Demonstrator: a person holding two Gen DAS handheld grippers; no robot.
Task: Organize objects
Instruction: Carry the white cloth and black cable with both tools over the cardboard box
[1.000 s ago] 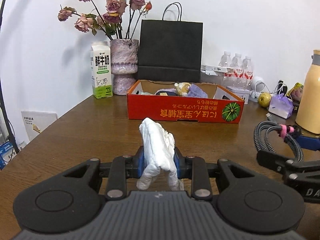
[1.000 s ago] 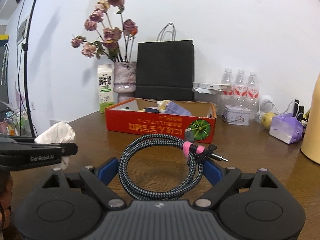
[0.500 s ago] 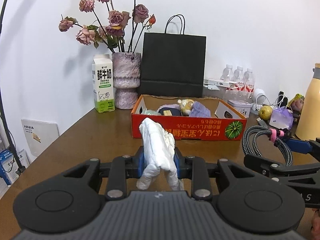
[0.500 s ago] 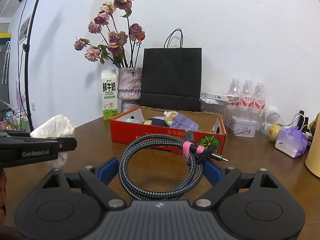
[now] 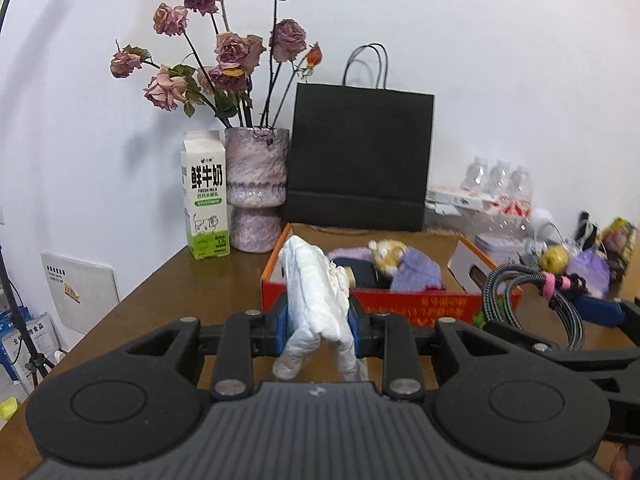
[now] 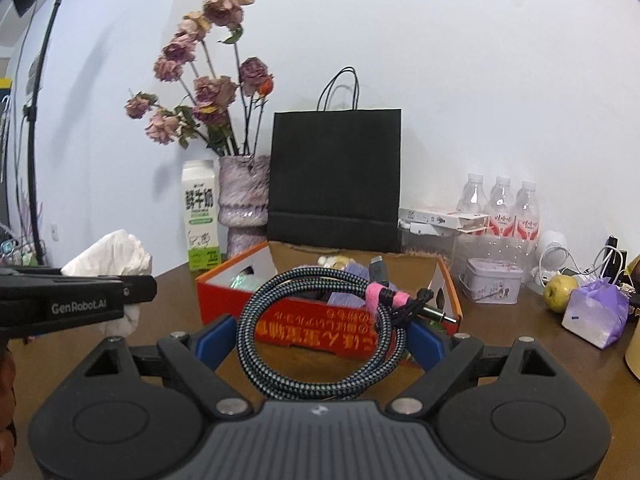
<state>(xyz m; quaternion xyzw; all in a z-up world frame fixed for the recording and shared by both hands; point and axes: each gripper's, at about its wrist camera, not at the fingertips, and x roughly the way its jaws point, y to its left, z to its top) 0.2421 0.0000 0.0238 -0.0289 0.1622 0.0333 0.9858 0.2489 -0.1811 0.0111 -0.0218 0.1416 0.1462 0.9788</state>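
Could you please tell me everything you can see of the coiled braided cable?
The coiled braided cable is a dark, grey-flecked woven cord wound into a few round loops, bound on one side by a pink strap, with a metal plug tip sticking out beside it. It stands roughly upright between the blue pads of the right gripper, which press on its two sides and hold it clear of the wooden table, in front of the red cardboard box.

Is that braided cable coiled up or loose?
Coiled. The braided cable forms a neat loop bound by a pink strap, and the right gripper pinches the loop between its blue pads above the table.
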